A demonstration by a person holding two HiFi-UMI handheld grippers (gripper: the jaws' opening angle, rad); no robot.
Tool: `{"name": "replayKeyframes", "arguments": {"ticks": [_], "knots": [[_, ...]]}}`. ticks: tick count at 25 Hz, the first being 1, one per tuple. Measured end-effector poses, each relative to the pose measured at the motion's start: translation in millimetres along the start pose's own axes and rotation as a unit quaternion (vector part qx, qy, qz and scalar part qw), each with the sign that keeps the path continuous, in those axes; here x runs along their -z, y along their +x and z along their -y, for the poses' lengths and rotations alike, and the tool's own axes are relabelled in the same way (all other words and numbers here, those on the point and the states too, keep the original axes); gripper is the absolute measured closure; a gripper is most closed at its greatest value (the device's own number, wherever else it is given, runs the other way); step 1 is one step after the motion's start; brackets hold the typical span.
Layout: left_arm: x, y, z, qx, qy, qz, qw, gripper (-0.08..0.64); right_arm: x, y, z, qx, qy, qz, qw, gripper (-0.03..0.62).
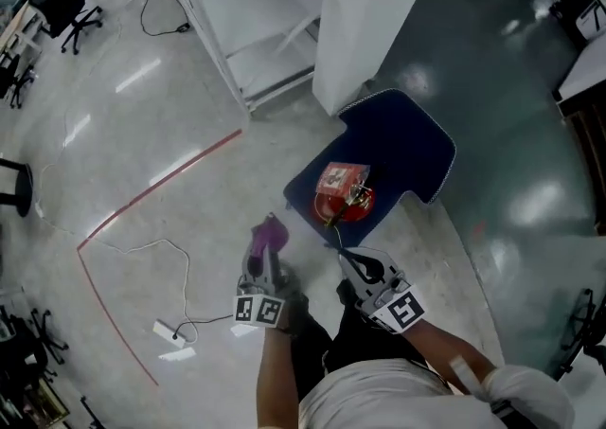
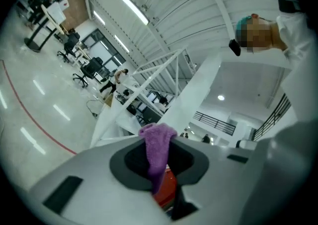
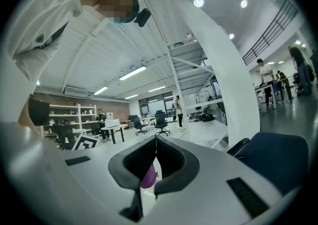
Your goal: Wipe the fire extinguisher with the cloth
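1. Down on the shiny grey floor (image 1: 142, 134), a thin red tape line (image 1: 151, 192) ran in a bent path, and the lamps made bright spots.
2. A tall white metal rack (image 1: 246, 20) and a wide white pillar (image 1: 379, 10) stood at the far side of the room. Black rolling office chairs (image 1: 62, 6) were off in the far left corner.
3. A dark blue padded chair seat (image 1: 398, 148) sat at the foot of the pillar, and the red fire extinguisher (image 1: 344, 195) sat on it.
4. A small white power strip (image 1: 170, 332) with a thin cord lay on the floor, well apart from the chair seat.
5. The left gripper (image 1: 265, 252) had its jaws pinched on a fuzzy purple cloth (image 1: 265, 233), which stuck out past the tips. It was just left of the chair seat and did not touch the fire extinguisher.
6. In the left gripper view, the cloth (image 2: 158, 144) hung in front of the fire extinguisher (image 2: 166, 189) and hid part of it.
7. The right gripper (image 1: 352, 261) had its jaws closed tip to tip with nothing between them. It pointed at the near edge of the chair seat, close to the fire extinguisher.
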State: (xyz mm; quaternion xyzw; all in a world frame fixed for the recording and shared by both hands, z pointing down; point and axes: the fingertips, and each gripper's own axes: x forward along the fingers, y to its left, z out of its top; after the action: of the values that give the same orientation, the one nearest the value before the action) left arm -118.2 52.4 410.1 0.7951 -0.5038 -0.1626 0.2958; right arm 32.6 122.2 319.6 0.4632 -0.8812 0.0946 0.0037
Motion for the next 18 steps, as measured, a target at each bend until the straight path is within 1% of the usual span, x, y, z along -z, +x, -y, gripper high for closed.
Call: {"name": "replayKeyframes", "arguments": {"ticks": [3,6,7,9,11,14,18], "knots": [[20,-18,-8,-0.051,0.01,0.017,0.9985,0.497,14,-3,4,-0.043,0.007,-0.01,0.999,0.578],[48,-19,-15,-0.081,0.021,0.012,0.9964,0.497,27,-2,6,-0.061,0.021,-0.016,0.998,0.578],[61,-18,-20,-0.09,0.019,0.008,0.9957,0.497,34,0,8,-0.064,0.023,-0.017,0.998,0.578],[94,-21,-31,-0.111,0.003,-0.004,0.9939,0.497,52,-2,8,-0.072,0.027,-0.031,0.997,0.58],[127,-24,-47,-0.115,-0.007,-0.017,0.9932,0.497,69,-4,3,-0.081,0.031,-0.049,0.995,0.58],[175,-13,-70,-0.097,-0.01,-0.031,0.9947,0.497,88,-4,1,-0.091,0.036,-0.06,0.993,0.58],[232,9,-99,-0.105,-0.023,-0.048,0.993,0.497,113,-13,-2,-0.112,0.036,-0.088,0.989,0.58]]}}
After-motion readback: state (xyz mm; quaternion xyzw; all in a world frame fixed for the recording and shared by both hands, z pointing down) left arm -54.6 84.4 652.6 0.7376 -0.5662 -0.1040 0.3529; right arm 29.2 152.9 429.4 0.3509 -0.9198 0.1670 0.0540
